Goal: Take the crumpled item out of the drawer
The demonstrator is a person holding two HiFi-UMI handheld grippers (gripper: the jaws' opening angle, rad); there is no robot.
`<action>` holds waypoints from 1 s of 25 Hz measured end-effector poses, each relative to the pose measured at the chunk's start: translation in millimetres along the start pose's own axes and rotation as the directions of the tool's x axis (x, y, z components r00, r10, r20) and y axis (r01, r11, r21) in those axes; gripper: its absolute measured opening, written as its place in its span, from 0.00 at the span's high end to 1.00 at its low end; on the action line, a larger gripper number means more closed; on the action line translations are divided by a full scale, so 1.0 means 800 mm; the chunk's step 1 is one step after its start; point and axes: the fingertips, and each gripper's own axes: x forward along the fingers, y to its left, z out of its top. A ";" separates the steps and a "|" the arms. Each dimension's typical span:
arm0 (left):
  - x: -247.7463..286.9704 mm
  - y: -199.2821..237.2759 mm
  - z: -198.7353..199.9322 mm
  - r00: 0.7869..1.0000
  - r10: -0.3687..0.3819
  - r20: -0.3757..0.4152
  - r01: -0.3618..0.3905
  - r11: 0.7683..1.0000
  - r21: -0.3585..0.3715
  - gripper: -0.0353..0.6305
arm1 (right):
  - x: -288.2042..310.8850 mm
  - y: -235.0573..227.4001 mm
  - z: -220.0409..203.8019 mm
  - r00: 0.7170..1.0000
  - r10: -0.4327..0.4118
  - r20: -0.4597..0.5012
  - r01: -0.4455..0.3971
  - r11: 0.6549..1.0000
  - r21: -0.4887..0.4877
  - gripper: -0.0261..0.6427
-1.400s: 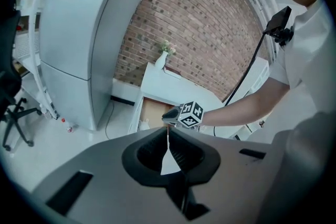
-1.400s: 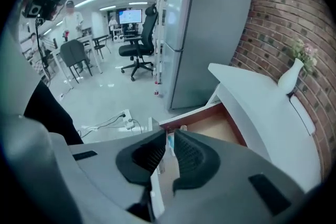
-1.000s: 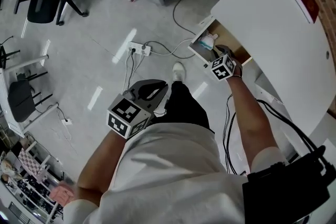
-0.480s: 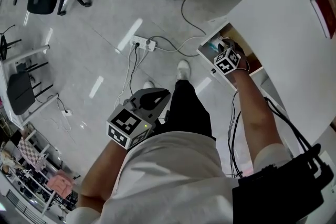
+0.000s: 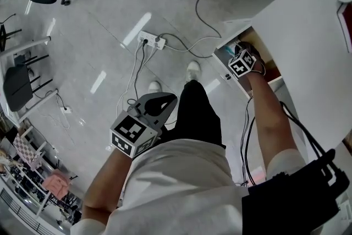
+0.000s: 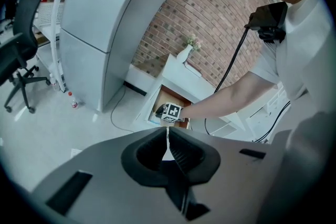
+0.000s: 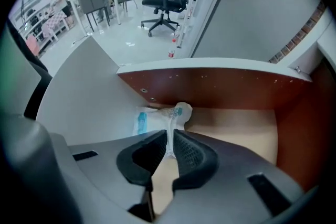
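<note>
Our right hand-held gripper (image 7: 169,135) is pinching the crumpled item (image 7: 177,112) in the drawer (image 7: 210,86); the left hand-held gripper (image 6: 167,132) is idling closed. Next, we judge, comes lifting it out.

Right gripper (image 7: 170,134) — deeper into drawer (image 7: 220,91)

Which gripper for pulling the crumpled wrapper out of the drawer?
Right. The right gripper is inside the drawer, shut on the crumpled wrapper; the left gripper is shut, empty, by the person's waist.

The drawer (image 7: 239,128) looks matt wood inside, the crumpled item (image 7: 178,113) thin plastic film, the floor (image 5: 82,36) glossy.
</note>
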 end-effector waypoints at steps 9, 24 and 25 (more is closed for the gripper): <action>-0.022 -0.002 0.003 1.000 0.000 0.019 0.000 1.000 0.013 0.91 | -0.028 0.000 0.009 1.000 -0.025 0.009 0.024 0.999 0.036 0.91; -0.113 -0.052 0.029 0.991 -0.105 0.081 0.098 0.991 0.087 0.91 | -0.180 0.015 0.036 0.993 -0.106 0.047 0.097 0.980 0.175 0.92; -0.123 -0.055 0.032 0.990 -0.113 0.085 0.105 0.990 0.096 0.91 | -0.195 0.017 0.040 0.993 -0.112 0.049 0.100 0.976 0.191 0.92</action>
